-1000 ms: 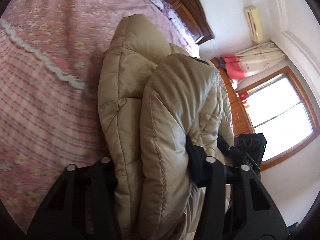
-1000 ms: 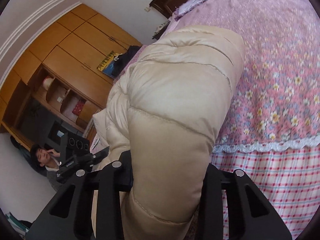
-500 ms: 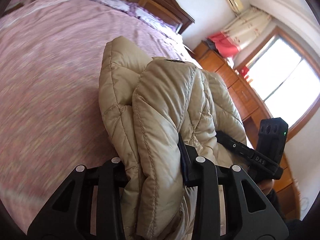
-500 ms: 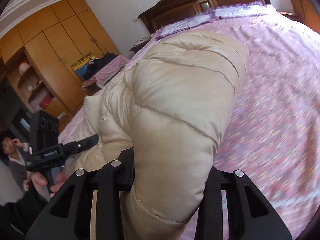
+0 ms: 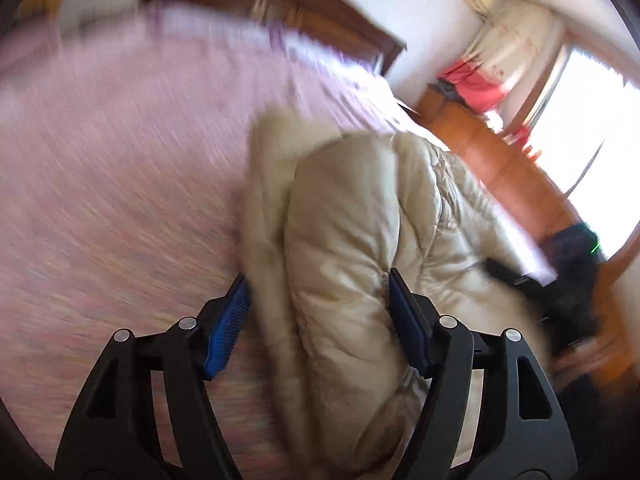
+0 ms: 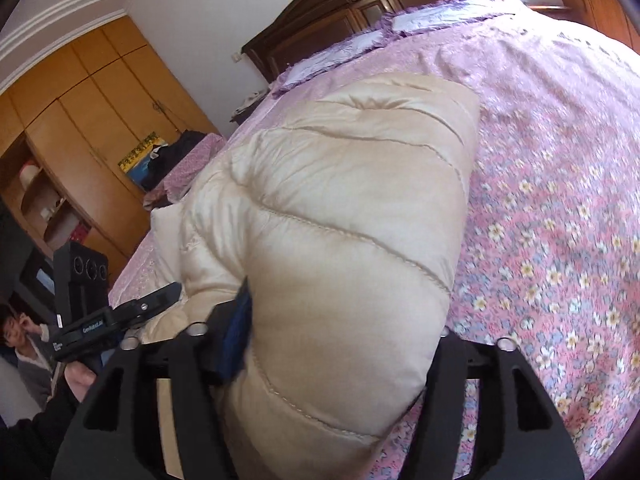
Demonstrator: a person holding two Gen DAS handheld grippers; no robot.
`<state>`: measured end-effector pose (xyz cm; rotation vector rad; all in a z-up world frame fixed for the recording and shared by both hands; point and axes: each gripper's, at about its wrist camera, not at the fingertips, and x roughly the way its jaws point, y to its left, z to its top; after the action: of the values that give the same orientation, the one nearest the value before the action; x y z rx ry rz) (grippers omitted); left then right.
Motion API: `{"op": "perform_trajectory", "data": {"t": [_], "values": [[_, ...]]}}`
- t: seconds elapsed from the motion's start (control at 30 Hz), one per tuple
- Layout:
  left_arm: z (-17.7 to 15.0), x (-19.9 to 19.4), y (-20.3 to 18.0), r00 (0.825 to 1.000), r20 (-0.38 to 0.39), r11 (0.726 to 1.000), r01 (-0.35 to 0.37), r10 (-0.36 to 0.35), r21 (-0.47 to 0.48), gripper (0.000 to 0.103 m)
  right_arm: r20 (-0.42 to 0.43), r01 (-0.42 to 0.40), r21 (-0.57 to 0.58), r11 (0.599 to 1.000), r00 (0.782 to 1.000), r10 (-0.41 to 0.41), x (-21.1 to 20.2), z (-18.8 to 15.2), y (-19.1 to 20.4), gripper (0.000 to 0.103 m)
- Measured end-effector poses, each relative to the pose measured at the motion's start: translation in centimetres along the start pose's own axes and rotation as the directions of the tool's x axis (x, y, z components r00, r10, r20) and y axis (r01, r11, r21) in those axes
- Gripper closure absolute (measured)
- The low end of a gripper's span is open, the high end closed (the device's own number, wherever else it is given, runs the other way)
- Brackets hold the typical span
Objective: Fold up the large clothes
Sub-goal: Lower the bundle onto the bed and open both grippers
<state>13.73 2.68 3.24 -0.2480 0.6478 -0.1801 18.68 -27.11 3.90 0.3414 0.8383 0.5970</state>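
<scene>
A puffy beige quilted jacket [image 5: 352,248] lies folded in a thick bundle on the pink flowered bedspread [image 5: 120,168]. In the left wrist view, which is motion-blurred, my left gripper [image 5: 320,300] stands open around the bundle's near end, blue pads apart from the fabric on the left side. In the right wrist view the jacket [image 6: 340,220] fills the middle. My right gripper [image 6: 340,320] is spread wide around its near end, and the padding presses against the fingers. The left gripper [image 6: 120,312] shows at the jacket's far left.
A dark wooden headboard [image 6: 380,8] and pillows stand at the bed's far end. Orange wooden wardrobes [image 6: 80,128] line the left wall. A window [image 5: 592,128] and a wooden cabinet are on the right side. A person [image 6: 20,340] sits at the lower left.
The jacket has come down onto the bed. My left gripper has opened and its blue pads now show; my right gripper's jaws have spread wider around the bundle.
</scene>
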Motion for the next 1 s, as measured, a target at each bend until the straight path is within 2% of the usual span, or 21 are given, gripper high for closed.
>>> {"op": "perform_trajectory", "data": {"t": [0.03, 0.07, 0.13, 0.2, 0.23, 0.27, 0.3, 0.33, 0.4, 0.43, 0.47, 0.6, 0.7, 0.73, 0.87, 1.0], "values": [[-0.6, -1.5, -1.6, 0.988, 0.085, 0.985, -0.136, 0.127, 0.105, 0.052, 0.014, 0.008, -0.004, 1.000, 1.000, -0.008, -0.6, -0.5, -0.2, 0.029], [-1.3, -2.7, -3.6, 0.953, 0.169, 0.936, -0.283, 0.251, 0.208, 0.059, 0.027, 0.016, -0.012, 1.000, 1.000, -0.015, -1.1, -0.6, -0.2, 0.028], [-2.2, -3.9, -5.8, 0.915, 0.252, 0.881, -0.380, 0.314, 0.283, 0.070, 0.033, 0.037, -0.024, 0.999, 0.999, -0.036, -2.2, -1.1, 0.1, 0.027], [-3.0, -5.0, -7.4, 0.904, 0.299, 0.858, -0.397, 0.305, 0.327, 0.079, 0.047, 0.110, -0.040, 0.993, 0.993, -0.108, -3.4, -1.0, 0.3, 0.027], [-3.4, -5.2, -8.0, 0.904, 0.305, 0.848, -0.399, 0.300, 0.348, 0.087, 0.082, 0.182, -0.060, 0.981, 0.981, -0.177, -4.3, -1.0, 0.7, 0.028], [-3.5, -5.0, -8.3, 0.906, 0.301, 0.842, -0.399, 0.299, 0.365, 0.092, 0.134, 0.259, -0.086, 0.962, 0.960, -0.247, -5.1, -1.1, 1.4, 0.030], [-3.9, -4.8, -8.8, 0.906, 0.293, 0.827, -0.404, 0.304, 0.392, 0.095, 0.227, 0.376, -0.113, 0.920, 0.911, -0.345, -6.4, -1.5, 2.8, 0.033], [-4.2, -4.6, -9.0, 0.906, 0.286, 0.817, -0.409, 0.311, 0.407, 0.099, 0.272, 0.419, -0.125, 0.899, 0.886, -0.375, -6.9, -2.0, 3.7, 0.035], [-4.4, -4.4, -9.1, 0.916, 0.248, 0.823, -0.394, 0.316, 0.408, 0.101, 0.338, 0.476, -0.152, 0.866, 0.848, -0.407, -7.6, -3.3, 6.0, 0.040], [-4.1, -4.4, -9.1, 0.921, 0.231, 0.835, -0.384, 0.314, 0.395, 0.101, 0.360, 0.495, -0.160, 0.854, 0.835, -0.416, -7.8, -3.7, 7.0, 0.043], [-3.9, -4.8, -9.0, 0.927, 0.212, 0.850, -0.370, 0.310, 0.375, 0.101, 0.375, 0.499, -0.176, 0.849, 0.831, -0.411, -7.9, -4.3, 8.0, 0.043], [-3.1, -5.6, -7.1, 0.949, 0.124, 0.910, -0.312, 0.288, 0.274, 0.100, 0.351, 0.481, -0.207, 0.852, 0.849, -0.395, -8.1, -5.5, 11.1, 0.043], [-3.0, -6.7, -5.3, 0.961, 0.074, 0.944, -0.274, 0.265, 0.184, 0.099, 0.281, 0.466, -0.201, 0.862, 0.870, -0.405, -7.5, -6.1, 12.9, 0.043], [-2.9, -7.3, -5.0, 0.964, 0.065, 0.951, -0.266, 0.259, 0.155, 0.095, 0.257, 0.465, -0.195, 0.863, 0.874, -0.413, -7.3, -6.4, 13.5, 0.043], [-3.2, -10.0, -4.8, 0.969, 0.086, 0.962, -0.241, 0.231, 0.130, 0.084, 0.215, 0.456, -0.191, 0.869, 0.884, -0.416, -7.0, -7.9, 15.6, 0.043], [-3.2, -13.6, -5.4, 0.971, 0.117, 0.968, -0.222, 0.208, 0.121, 0.081, 0.208, 0.443, -0.200, 0.874, 0.891, -0.404, -8.1, -9.2, 18.2, 0.043]]}}
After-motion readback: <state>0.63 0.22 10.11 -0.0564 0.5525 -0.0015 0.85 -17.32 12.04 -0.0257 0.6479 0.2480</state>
